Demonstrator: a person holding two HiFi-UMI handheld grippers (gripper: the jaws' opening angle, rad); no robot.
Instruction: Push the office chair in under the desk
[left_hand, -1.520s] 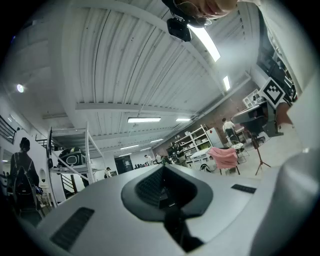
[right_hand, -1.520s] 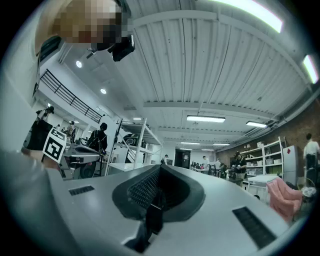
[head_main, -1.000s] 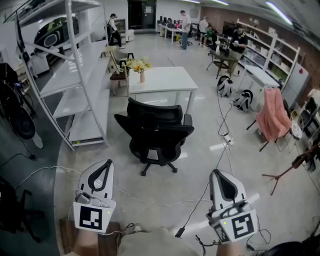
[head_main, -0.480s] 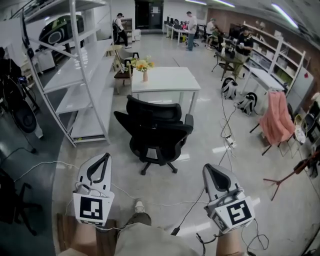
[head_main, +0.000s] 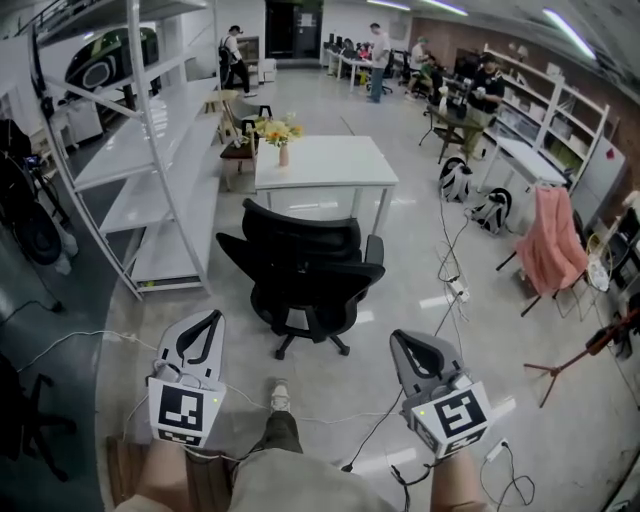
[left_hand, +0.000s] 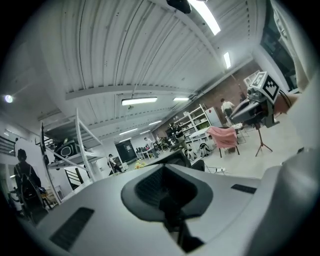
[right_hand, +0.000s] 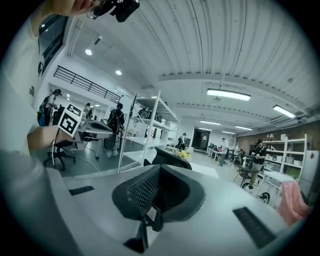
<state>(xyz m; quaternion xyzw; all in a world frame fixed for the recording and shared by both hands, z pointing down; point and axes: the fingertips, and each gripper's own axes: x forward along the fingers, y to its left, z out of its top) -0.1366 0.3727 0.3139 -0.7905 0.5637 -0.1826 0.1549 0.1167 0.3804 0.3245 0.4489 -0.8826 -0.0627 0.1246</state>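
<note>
Pressing both pairs of fingers together on nothing, I hold my left gripper (head_main: 205, 332) and right gripper (head_main: 411, 347) low in front of me, one on each side of my knee. Ahead and well apart from both, the black office chair (head_main: 300, 265) stands on the floor with its back toward me. It is just short of the white desk (head_main: 322, 162) beyond it, its seat not under the top. Yellow flowers (head_main: 279, 131) sit at the desk's far left corner, and white shelving (head_main: 150, 175) runs along the left.

We cannot see the seat of the black swivel office chair (head_main: 300, 262); its own back hides it. At twelve o'clock, people (head_main: 378, 60) beyond the white rectangular desk (head_main: 322, 160) are too small to make out.
</note>
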